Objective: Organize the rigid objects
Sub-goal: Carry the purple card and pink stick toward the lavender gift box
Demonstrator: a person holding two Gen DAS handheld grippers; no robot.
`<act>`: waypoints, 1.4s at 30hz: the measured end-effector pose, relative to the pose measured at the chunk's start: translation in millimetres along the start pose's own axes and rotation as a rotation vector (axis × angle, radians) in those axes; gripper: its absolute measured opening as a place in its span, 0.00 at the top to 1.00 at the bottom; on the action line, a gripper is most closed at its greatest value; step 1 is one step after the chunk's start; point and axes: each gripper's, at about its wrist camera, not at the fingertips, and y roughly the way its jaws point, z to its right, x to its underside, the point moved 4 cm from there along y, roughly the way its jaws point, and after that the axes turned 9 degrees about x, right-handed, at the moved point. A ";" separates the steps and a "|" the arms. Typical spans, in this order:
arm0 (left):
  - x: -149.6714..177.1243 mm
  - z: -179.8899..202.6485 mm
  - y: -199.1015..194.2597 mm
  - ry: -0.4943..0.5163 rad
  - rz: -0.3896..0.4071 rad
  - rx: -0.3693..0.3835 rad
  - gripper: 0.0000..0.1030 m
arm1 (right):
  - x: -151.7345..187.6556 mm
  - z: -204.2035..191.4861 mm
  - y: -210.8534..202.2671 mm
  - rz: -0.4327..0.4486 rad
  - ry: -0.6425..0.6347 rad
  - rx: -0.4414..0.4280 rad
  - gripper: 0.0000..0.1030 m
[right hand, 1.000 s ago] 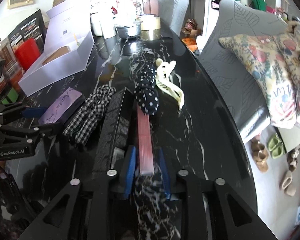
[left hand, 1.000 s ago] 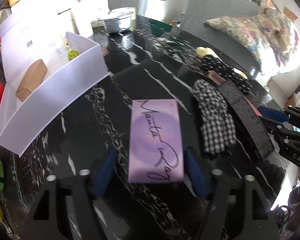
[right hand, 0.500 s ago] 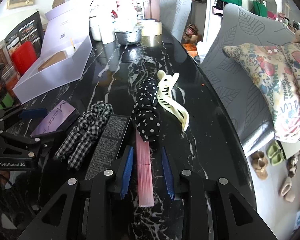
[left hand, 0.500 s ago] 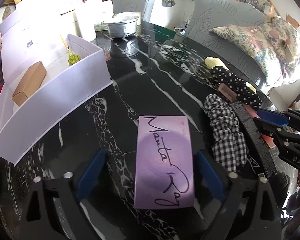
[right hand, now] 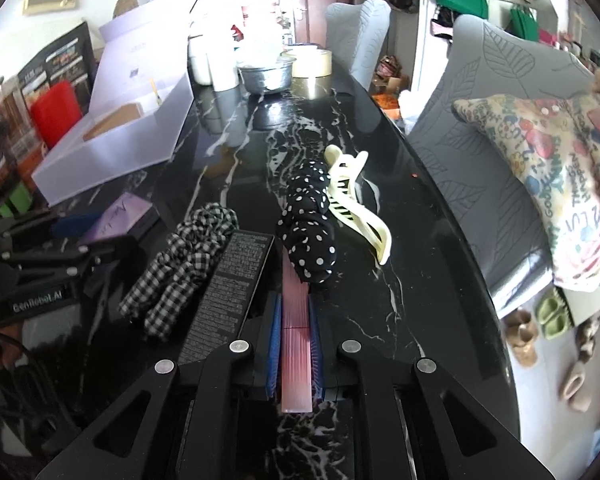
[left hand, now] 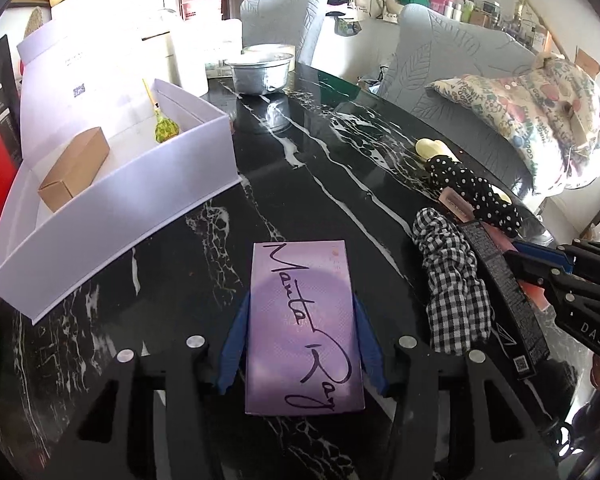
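Your left gripper (left hand: 300, 344) has its blue fingers (left hand: 236, 344) pressed on both long sides of the purple box (left hand: 303, 324), which lies flat on the black marble bench (left hand: 340, 184). Lift it level and carry it over the near wall of the white box (left hand: 112, 224), setting it beside the brown carton (left hand: 74, 168). Your right gripper (right hand: 296, 344) is low and pointed straight down the bench, fingers clamped narrow on the pink ribbed stick (right hand: 297, 340), whose far end sits under the polka-dot scrunchie (right hand: 308, 228). Draw it back gently so the scrunchie slides off, not along.
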 end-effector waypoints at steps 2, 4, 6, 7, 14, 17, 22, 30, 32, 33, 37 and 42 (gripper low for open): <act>0.9 -0.3 -4.1 -0.006 0.001 0.006 0.51 | -0.4 -0.8 -4.5 0.009 0.004 -0.003 0.87; 1.3 -0.1 -8.8 -0.009 0.008 0.013 0.51 | -1.3 -1.2 -9.0 0.015 0.006 -0.007 0.87; 1.0 0.6 -12.7 -0.011 0.013 0.022 0.51 | -2.8 -1.4 -12.4 0.020 0.006 -0.006 0.87; 0.8 0.9 -14.2 -0.012 0.014 0.025 0.51 | -3.7 -1.7 -14.6 0.024 0.008 -0.005 0.87; 4.0 0.0 -25.3 -0.021 0.025 0.033 0.51 | -8.9 -3.2 -31.5 0.058 0.021 -0.022 0.87; 5.8 -1.0 -26.4 -0.027 0.023 0.031 0.51 | -10.8 -5.0 -37.4 0.074 0.014 -0.028 0.87; 8.5 0.3 -26.2 -0.024 0.017 0.029 0.51 | -2.7 -9.2 -21.4 0.023 0.000 0.007 0.87; 11.0 0.3 -22.9 -0.028 0.001 0.034 0.51 | 7.4 -9.2 -4.8 -0.033 -0.011 0.019 0.86; 11.3 0.2 -22.5 -0.028 -0.001 0.033 0.51 | 6.2 -9.6 -2.7 -0.031 -0.016 0.020 0.86; 11.4 -0.2 -22.2 -0.029 -0.002 0.033 0.51 | 5.4 -9.9 -2.1 -0.031 -0.019 0.021 0.86; 12.1 -1.0 -20.9 -0.030 -0.006 0.032 0.51 | -0.1 -13.4 3.0 -0.023 -0.045 0.033 0.87; 11.4 -2.2 -23.9 -0.033 0.000 0.030 0.51 | -2.7 -16.6 3.3 -0.010 -0.065 0.058 0.87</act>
